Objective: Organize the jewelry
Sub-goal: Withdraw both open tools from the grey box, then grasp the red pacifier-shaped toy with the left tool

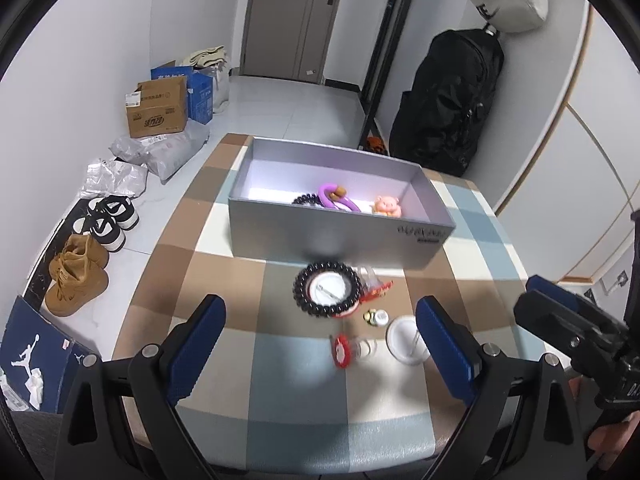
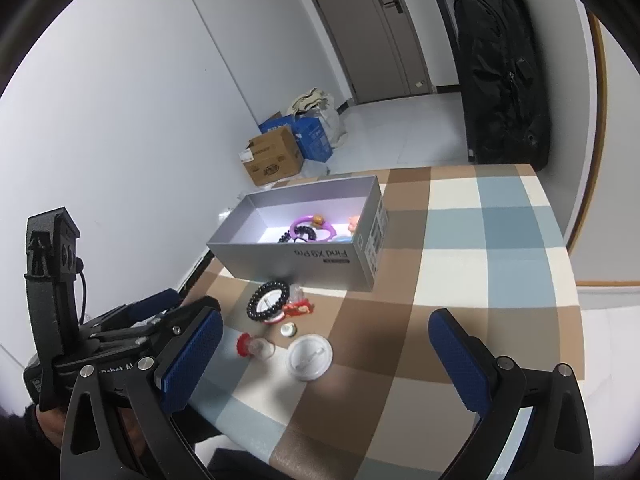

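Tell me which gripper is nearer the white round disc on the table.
Left. The left gripper has the white disc just inside its right finger; the right gripper hangs farther back, the disc between its open fingers.

Shoes (image 1: pixel 96 240), cardboard carton (image 1: pixel 157 109), black bag (image 1: pixel 448 100)

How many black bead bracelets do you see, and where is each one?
2. One black bead bracelet lies on the table before the grey box. The other bracelet is inside the box, partly hidden; more may be hidden there.
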`<state>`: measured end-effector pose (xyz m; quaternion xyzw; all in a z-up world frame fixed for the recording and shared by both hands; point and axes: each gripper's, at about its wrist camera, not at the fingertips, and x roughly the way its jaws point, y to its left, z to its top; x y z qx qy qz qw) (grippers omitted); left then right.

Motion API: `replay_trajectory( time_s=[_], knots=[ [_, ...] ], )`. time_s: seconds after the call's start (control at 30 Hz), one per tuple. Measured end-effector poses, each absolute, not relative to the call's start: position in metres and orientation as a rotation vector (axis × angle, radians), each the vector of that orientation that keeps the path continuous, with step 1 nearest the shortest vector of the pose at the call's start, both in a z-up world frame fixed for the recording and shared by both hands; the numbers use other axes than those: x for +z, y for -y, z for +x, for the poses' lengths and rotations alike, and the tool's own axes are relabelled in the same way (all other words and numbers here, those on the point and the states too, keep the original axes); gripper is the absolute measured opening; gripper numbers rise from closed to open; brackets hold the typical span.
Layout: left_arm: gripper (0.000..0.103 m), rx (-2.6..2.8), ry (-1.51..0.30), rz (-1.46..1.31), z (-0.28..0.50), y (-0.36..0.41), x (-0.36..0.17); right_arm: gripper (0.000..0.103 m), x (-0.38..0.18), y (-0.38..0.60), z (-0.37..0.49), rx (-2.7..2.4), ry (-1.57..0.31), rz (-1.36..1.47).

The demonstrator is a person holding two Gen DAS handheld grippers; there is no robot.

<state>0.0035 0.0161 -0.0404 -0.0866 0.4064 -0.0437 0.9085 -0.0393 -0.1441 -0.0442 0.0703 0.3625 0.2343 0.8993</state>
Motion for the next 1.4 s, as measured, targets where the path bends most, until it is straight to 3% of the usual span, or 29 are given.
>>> replay_trajectory(
  time_s=[0.63, 1.13, 1.3, 1.4],
  knots=[
    [0.093, -0.205, -1.011, -0.129, 0.01, -0.002, -0.073, 0.103, -0.059, 0.155, -0.04, 0.412, -0.798, 0.15],
    [0.058, -0.198, -1.0, -0.161, 0.014, -0.007, -0.073, 0.103, -0.065, 0.157, -0.042, 0.392, -0.828, 0.152],
    [0.027, -0.187, -1.01, -0.149, 0.018, -0.006, -0.074, 0.103, -0.066, 0.157, -0.043, 0.386, -0.829, 0.152],
    [0.017, -0.163, -1.015, -0.135, 0.019, -0.008, -0.073, 0.103, -0.067, 0.157, -0.044, 0.383, -0.834, 0.148]
  ],
)
